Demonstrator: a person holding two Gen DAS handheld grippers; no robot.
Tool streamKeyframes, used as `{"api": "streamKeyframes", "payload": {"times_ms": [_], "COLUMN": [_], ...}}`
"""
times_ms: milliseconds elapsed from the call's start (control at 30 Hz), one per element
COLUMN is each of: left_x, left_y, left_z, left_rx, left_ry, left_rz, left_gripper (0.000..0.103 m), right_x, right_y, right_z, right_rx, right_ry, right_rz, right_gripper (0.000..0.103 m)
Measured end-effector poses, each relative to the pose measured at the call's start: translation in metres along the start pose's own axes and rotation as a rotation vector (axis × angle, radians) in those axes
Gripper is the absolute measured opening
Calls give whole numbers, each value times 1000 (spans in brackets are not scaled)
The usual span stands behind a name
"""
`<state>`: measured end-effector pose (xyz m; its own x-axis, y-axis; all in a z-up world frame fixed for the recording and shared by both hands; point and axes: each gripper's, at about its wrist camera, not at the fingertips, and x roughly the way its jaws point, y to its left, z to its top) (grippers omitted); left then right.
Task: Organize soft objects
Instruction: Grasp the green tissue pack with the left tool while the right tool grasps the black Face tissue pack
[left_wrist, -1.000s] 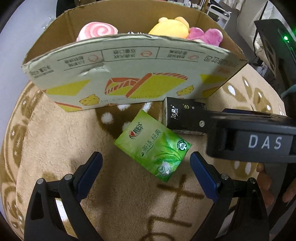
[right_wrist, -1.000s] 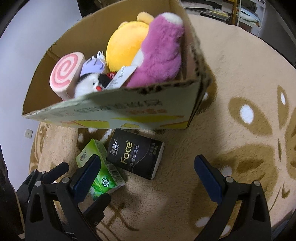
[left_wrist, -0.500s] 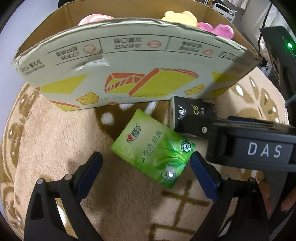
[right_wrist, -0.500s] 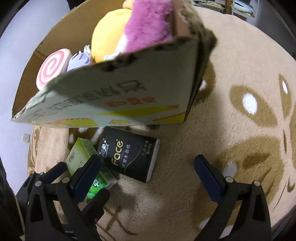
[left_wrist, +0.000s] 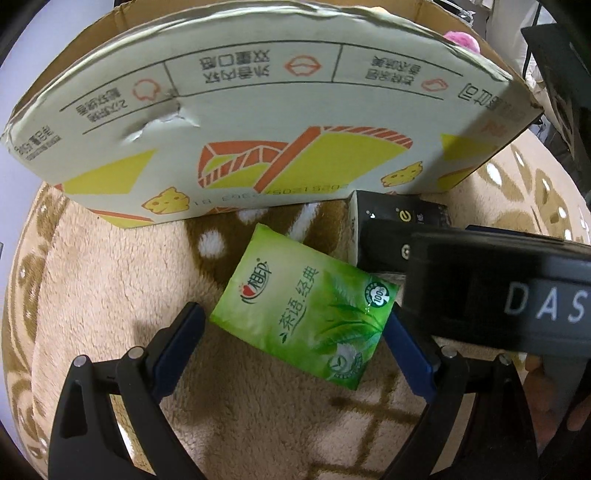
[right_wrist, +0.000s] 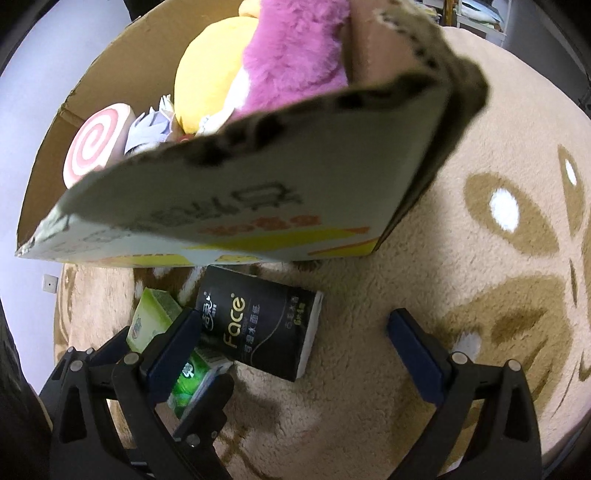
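**A:** What is shown in the left wrist view?

**B:** The left gripper (left_wrist: 293, 339) is seen spread wide over the rug (left_wrist: 92, 280), its blue fingers (left_wrist: 177, 347) set at either side of the green tissue pack (left_wrist: 306, 310). The pack is laid flat just in front of the cardboard box (left_wrist: 258, 122), with its long axis run diagonally from upper left to lower right. Whether the pads are touching it cannot be told. The black tissue pack (left_wrist: 391, 218) is partly hidden behind the other tool.

**A:** And in the right wrist view?

**B:** The right gripper (right_wrist: 291, 354) is also held open. The black tissue pack (right_wrist: 258, 328) is framed between its fingers, nearer the left one, unpinched, its length pointed from the box down towards the tool. The green tissue pack (right_wrist: 151, 321) is seen just beside it, to the left. Plush toys (right_wrist: 258, 74) are packed inside the box.
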<state>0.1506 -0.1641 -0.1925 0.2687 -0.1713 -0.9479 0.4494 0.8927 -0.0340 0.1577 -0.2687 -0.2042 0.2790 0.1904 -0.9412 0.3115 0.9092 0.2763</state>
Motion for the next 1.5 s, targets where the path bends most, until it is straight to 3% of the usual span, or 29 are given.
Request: {"api": "streamKeyframes", "payload": {"times_ms": [600, 800, 1000, 1200, 1333, 1500], "left_x": [1, 2, 2, 0, -4, -11], "left_y": [2, 11, 14, 16, 13, 15], "left_z": [-10, -16, -18, -20, -19, -21], "left_rx": [-16, -24, -25, -25, -34, -35], "left_ry": [-12, -14, -17, -23, -26, -38], "left_rz": [-8, 24, 30, 34, 30, 43], "left_gripper": [94, 84, 83, 83, 83, 83], "right_x": [0, 1, 0, -10, -21, -28], "right_y": [6, 11, 20, 34, 31, 28], "right_z": [9, 7, 12, 13, 13, 13], "right_rx": [65, 32, -4, -16, -15, -27], "right_ry": [-7, -10, 14, 26, 12, -13], "right_rz": [-38, -60, -117, -135, -127, -106], "right_gripper": [103, 103, 99, 83, 64, 56]}}
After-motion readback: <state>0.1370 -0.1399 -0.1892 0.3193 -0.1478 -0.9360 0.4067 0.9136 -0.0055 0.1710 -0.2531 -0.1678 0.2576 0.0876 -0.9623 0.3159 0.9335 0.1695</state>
